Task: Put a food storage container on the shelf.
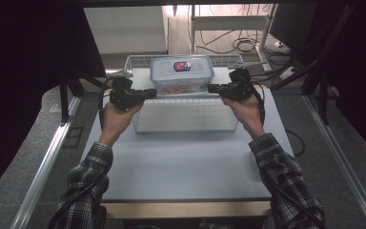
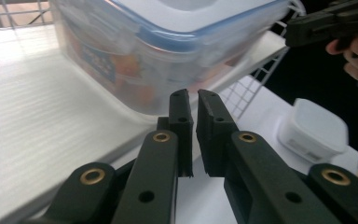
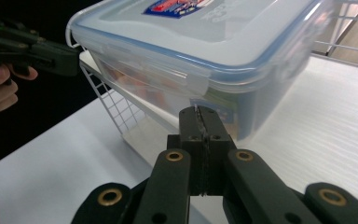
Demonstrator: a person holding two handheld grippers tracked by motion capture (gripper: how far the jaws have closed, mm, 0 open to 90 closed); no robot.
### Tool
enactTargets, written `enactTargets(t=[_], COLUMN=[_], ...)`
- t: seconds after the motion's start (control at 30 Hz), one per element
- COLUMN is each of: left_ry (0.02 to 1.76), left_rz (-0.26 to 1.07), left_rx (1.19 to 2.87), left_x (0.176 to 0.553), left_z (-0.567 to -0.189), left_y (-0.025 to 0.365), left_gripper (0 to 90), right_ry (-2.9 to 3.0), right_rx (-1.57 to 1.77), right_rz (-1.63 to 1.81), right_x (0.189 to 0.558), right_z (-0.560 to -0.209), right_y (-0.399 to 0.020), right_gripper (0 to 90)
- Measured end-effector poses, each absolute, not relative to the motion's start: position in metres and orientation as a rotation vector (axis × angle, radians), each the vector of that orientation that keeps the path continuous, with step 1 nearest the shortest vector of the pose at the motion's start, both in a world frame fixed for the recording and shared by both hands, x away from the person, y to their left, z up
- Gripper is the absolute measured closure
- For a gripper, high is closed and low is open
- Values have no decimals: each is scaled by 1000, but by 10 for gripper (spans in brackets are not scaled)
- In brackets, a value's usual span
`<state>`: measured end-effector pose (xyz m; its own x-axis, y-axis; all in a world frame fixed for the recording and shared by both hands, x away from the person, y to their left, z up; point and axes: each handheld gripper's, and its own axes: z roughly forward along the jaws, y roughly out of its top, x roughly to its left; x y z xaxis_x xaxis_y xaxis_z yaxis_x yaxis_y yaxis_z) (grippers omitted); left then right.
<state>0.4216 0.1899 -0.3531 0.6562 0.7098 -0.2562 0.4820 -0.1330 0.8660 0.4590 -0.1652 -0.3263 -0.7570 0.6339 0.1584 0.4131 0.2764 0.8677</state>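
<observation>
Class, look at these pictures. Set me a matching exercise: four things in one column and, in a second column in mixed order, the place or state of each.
Things:
1. clear container
2. small white box
3. right tool
4. table

Places or states:
A. bears the wire rack
B. jaws shut
C. sits in the wire rack, lid on
D. lies on the table, outside the rack

Pairs: 1-C, 2-D, 3-B, 4-A

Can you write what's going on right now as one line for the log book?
left claw: shut, empty | right claw: shut, empty | box: lid on, on wire shelf, between claws
</observation>
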Motion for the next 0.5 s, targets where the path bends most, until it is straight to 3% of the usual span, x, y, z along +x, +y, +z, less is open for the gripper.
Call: enactTargets(t=[0.5], left_ry=[991], left_rz=[233], left_rx=[1798], left_x=[446], left_z=[-350], left_y=[189], left_gripper=[842], right_ry=[2297], right_rx=[1013], right_rz=[1459], right_x=[474], right_z=[-335], right_y=[-151], right_gripper=[889])
